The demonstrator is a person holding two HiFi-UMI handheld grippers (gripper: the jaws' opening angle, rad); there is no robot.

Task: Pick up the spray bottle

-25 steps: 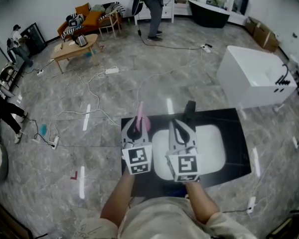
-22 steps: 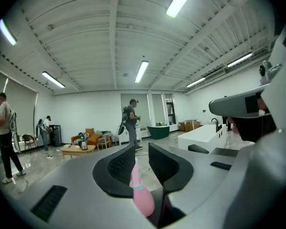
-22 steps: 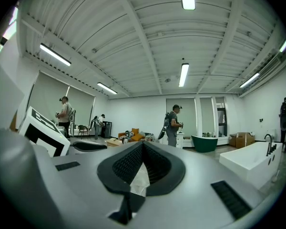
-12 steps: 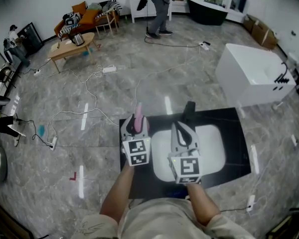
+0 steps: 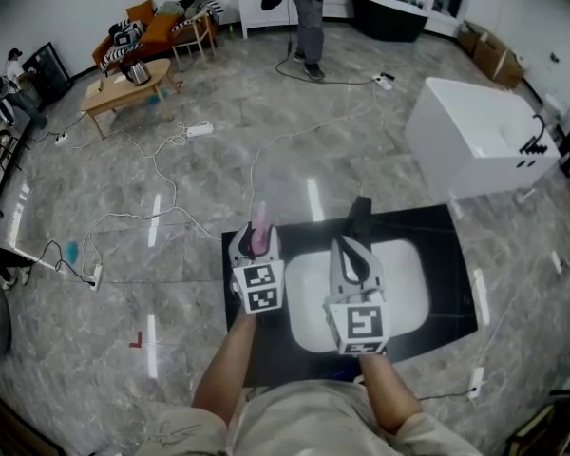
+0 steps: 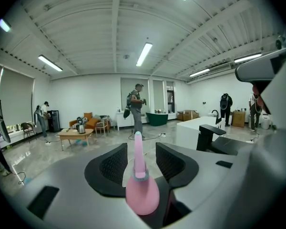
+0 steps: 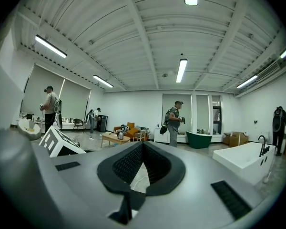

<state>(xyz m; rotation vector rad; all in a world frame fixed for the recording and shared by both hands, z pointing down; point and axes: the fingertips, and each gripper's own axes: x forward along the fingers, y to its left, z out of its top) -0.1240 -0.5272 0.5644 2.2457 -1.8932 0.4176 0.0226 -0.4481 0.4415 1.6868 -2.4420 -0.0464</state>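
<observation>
The pink spray bottle (image 6: 142, 194) stands upright between my left gripper's (image 6: 140, 146) jaws. Its long nozzle rises between the black pads, with a gap on each side. Those jaws are opening and the pads do not press on the bottle. In the head view the bottle (image 5: 259, 228) and the left gripper (image 5: 255, 242) are over the left edge of the black counter (image 5: 437, 255). My right gripper (image 5: 352, 255) hovers over the white basin (image 5: 404, 288). Its jaws meet at the tips and hold nothing (image 7: 142, 146).
A black faucet (image 5: 361, 209) stands behind the basin. A white bathtub (image 5: 475, 141) is at the right. Cables (image 5: 171, 174) trail over the marble floor. A person (image 5: 309, 17) stands at the back. A low wooden table (image 5: 128, 82) is at the back left.
My left gripper has sunk toward the counter with the pink bottle, which now stands more upright. The right gripper has hardly moved.
</observation>
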